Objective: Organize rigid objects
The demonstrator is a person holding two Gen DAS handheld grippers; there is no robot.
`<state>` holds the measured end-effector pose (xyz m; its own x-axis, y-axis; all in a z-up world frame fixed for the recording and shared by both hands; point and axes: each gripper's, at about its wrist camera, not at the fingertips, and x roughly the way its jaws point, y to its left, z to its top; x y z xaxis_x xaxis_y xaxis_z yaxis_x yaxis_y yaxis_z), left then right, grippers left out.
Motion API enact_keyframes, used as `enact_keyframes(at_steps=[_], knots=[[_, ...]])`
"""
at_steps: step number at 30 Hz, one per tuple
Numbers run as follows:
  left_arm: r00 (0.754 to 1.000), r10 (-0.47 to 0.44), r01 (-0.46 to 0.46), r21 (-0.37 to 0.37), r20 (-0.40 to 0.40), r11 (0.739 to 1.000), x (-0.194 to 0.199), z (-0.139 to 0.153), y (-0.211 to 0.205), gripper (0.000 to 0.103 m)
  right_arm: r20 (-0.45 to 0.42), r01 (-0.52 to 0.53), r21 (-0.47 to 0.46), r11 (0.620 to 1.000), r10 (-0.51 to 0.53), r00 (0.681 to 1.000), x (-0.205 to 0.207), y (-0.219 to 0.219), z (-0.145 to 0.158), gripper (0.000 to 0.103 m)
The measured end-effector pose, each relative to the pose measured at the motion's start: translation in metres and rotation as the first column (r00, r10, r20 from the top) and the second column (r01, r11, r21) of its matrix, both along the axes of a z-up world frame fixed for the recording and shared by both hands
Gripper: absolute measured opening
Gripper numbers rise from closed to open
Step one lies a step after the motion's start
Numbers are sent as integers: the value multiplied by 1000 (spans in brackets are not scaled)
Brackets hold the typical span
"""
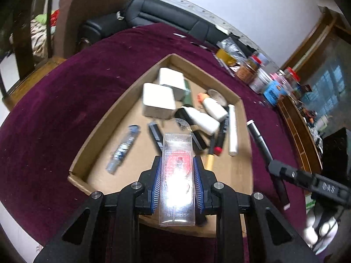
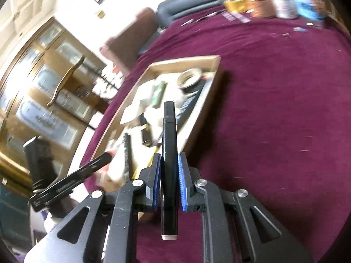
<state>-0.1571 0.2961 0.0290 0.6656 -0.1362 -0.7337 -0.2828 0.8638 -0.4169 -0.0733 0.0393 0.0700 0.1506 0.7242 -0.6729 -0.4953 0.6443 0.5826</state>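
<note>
My left gripper (image 1: 177, 164) is shut on a clear plastic blister pack (image 1: 177, 175) with a red card inside, held above the near part of a cardboard tray (image 1: 105, 129). The tray holds two white boxes (image 1: 159, 100), white bottles (image 1: 201, 118), a syringe-like tube (image 1: 122, 149), pens and markers. My right gripper (image 2: 169, 160) is shut on a black marker (image 2: 169, 144), held upright over the tray's near right edge (image 2: 204, 109). In the left wrist view the same marker (image 1: 263, 146) and the right gripper's body show at the right.
The tray lies on a dark purple tablecloth (image 1: 54, 109). Jars, tape and packets (image 1: 263, 74) crowd the far right of the table. A black sofa (image 1: 166, 13) and a chair (image 1: 72, 11) stand beyond. A glass cabinet (image 2: 43, 76) is at the left.
</note>
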Motion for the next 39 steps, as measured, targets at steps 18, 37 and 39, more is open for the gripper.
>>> enact_keyframes(at_steps=[18, 37, 39], knots=[[999, 37, -37, -3, 23, 999, -2, 2, 15, 54, -58, -72, -149, 986, 64, 996, 10, 106, -43, 15], [986, 123, -155, 352, 111, 923, -19, 38, -21, 68, 213, 119, -52, 992, -105, 971, -18, 39, -1, 20], [982, 136, -178, 389, 133, 904, -22, 43, -27, 72, 250, 140, -54, 989, -123, 960, -23, 31, 3, 30]])
